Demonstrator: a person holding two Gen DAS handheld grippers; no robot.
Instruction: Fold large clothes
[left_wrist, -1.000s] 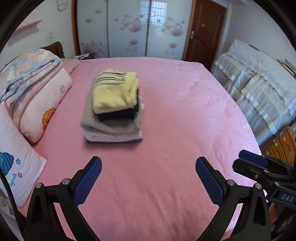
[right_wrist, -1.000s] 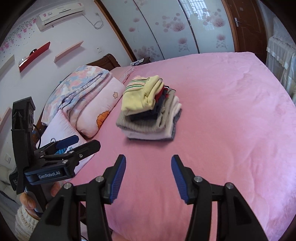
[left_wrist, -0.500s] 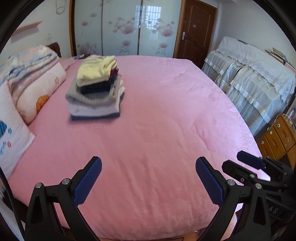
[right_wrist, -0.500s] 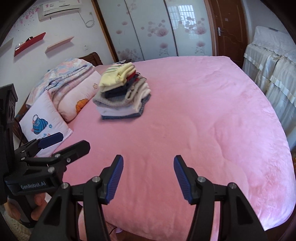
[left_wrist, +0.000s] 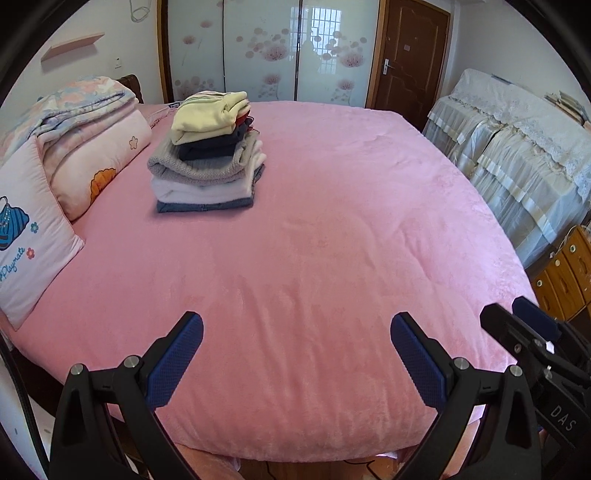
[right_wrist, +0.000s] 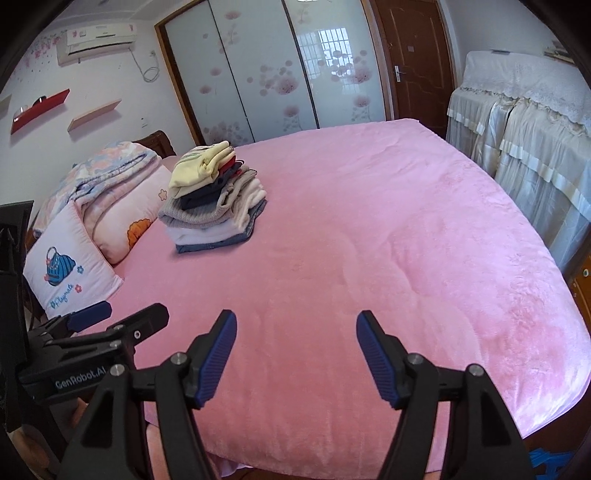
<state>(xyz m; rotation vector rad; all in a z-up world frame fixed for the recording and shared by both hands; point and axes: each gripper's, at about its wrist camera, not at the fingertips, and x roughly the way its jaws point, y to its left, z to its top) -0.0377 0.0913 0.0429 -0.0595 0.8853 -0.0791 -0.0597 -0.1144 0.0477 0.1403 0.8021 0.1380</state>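
Only the right view shows the air conditioner (right_wrist: 96, 38); left gripper (left_wrist: 295, 334) gapes empty, right gripper (right_wrist: 296, 334) just widened, empty.

Pillows (left_wrist: 33, 236) left, brown door (left_wrist: 406, 59) behind the pink bed (left_wrist: 314, 240)

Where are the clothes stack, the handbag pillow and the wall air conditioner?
clothes stack (left_wrist: 207, 162), left wrist view, grey knit layer in the middle
handbag pillow (right_wrist: 70, 273), right wrist view, on its white front
air conditioner (right_wrist: 98, 41), right wrist view, middle of its casing
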